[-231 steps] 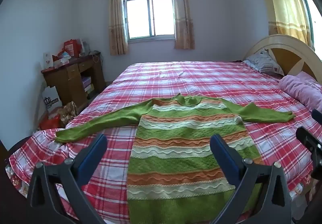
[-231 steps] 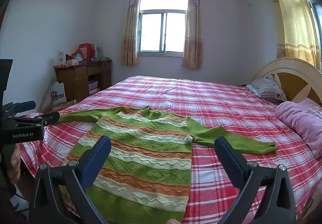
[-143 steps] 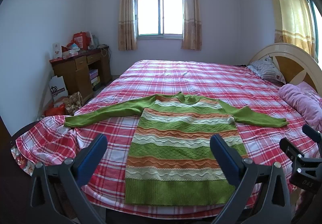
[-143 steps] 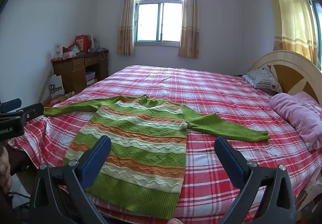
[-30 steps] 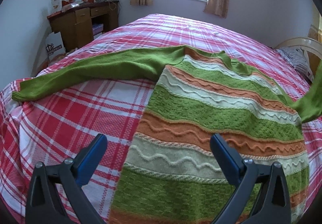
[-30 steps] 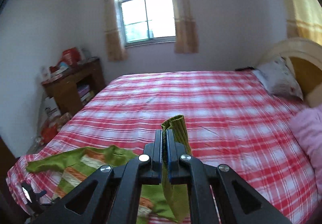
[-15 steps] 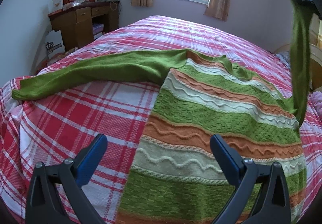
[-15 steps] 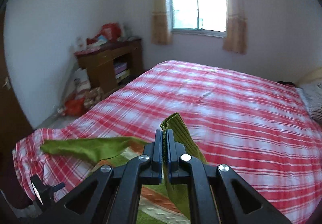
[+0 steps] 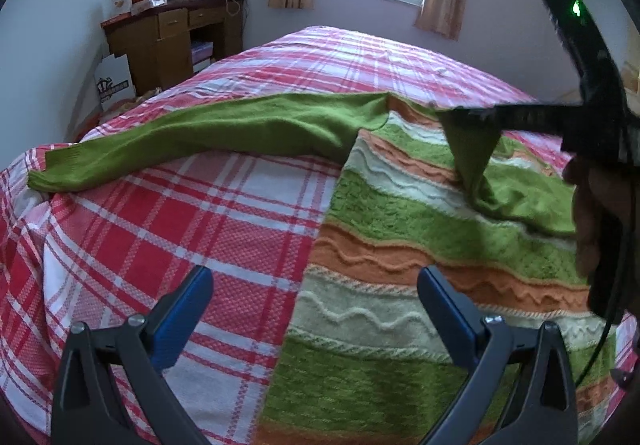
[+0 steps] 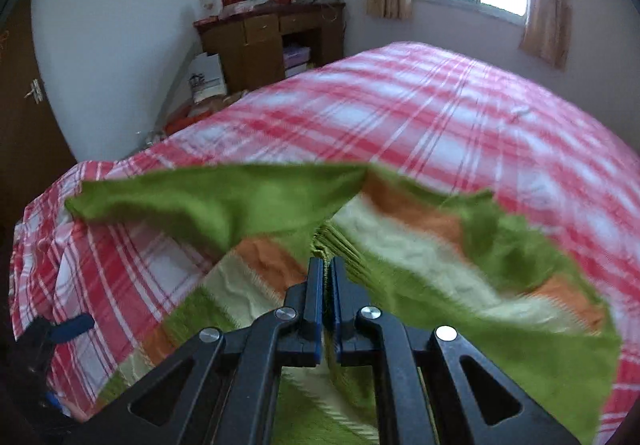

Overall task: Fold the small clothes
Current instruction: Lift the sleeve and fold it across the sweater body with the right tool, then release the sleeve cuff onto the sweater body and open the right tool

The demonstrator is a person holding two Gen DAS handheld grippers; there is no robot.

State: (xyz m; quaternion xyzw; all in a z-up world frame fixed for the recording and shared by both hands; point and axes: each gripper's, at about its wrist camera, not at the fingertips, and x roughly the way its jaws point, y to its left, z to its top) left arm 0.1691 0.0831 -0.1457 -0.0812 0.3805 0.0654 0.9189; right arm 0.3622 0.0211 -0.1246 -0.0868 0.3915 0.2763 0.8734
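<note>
Meanwhile, the right gripper (image 10: 327, 273), its jaws starting to part, pinches a sleeve cuff over the green, orange and cream striped knitted sweater (image 9: 400, 285) on the red plaid bedsheet (image 9: 200, 213), while the left gripper (image 9: 316, 297) hovers spread wide.

The green, orange and cream striped knitted sweater (image 9: 420, 245) no longer lies with both sleeves spread toward the bed's side edges. The right gripper (image 10: 327, 277), formerly open and empty, has carried the right sleeve's cuff (image 10: 332, 241) down over the sweater's body; its fingers (image 10: 315, 293) are now starting to part.
</note>
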